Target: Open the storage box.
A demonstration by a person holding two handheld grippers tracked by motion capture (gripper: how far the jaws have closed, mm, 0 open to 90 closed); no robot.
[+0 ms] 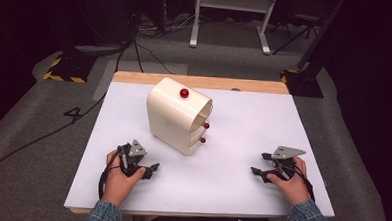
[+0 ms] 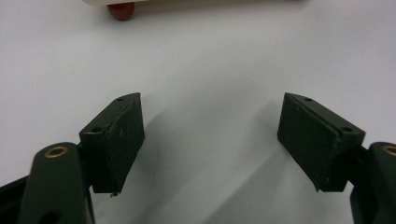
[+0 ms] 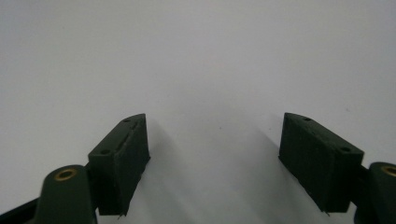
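**Both grippers rest open near the desk's front edge**

While the high view shows a cream cabinet (image 1: 178, 114) with red knobs standing toward the desk's (image 1: 263, 118) back edge, left of centre, the left gripper view catches just its base and one red knob (image 2: 121, 10). Left gripper (image 1: 150, 169) and right gripper (image 1: 260, 163) lie well apart, jaws spread wide, holding nothing.

Cream rounded plastic drawer cabinet with red knobs (image 1: 176, 114) stands mid-table on white rectangular tabletop (image 1: 243, 127); left gripper (image 1: 149, 169) near-left, right gripper (image 1: 258, 164) near-right, both well apart from it.
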